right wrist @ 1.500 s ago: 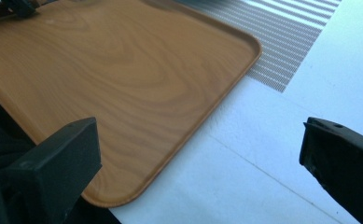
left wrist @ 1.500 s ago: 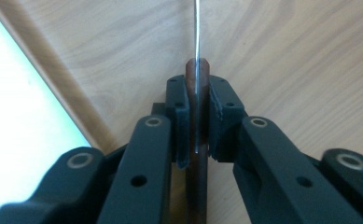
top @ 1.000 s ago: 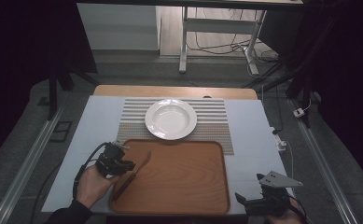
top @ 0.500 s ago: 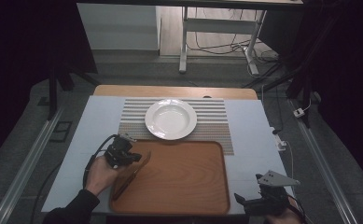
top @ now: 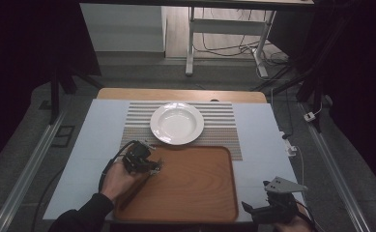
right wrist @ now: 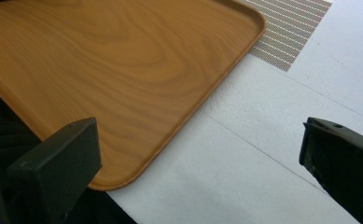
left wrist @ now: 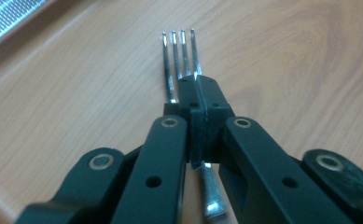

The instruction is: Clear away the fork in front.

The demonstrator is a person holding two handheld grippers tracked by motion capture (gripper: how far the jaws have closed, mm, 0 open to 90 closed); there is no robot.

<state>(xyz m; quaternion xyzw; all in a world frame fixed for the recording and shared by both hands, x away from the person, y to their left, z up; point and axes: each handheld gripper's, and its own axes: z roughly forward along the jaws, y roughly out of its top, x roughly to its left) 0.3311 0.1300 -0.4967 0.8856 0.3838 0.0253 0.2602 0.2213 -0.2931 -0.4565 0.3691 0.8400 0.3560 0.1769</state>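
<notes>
The right gripper [top: 272,209] sits nearest, at the table's front right corner, jaws spread wide and empty, while the left gripper [left wrist: 197,100] is clamped tight on the neck of a thin silver metal fork [left wrist: 181,56] over the orange wooden tray [top: 200,183]. The fork looks light, stiff and slippery, so gripping near the neck seems wise. Beyond, a round white ceramic plate [top: 177,123] rests on the striped beige placemat [top: 224,130].
</notes>
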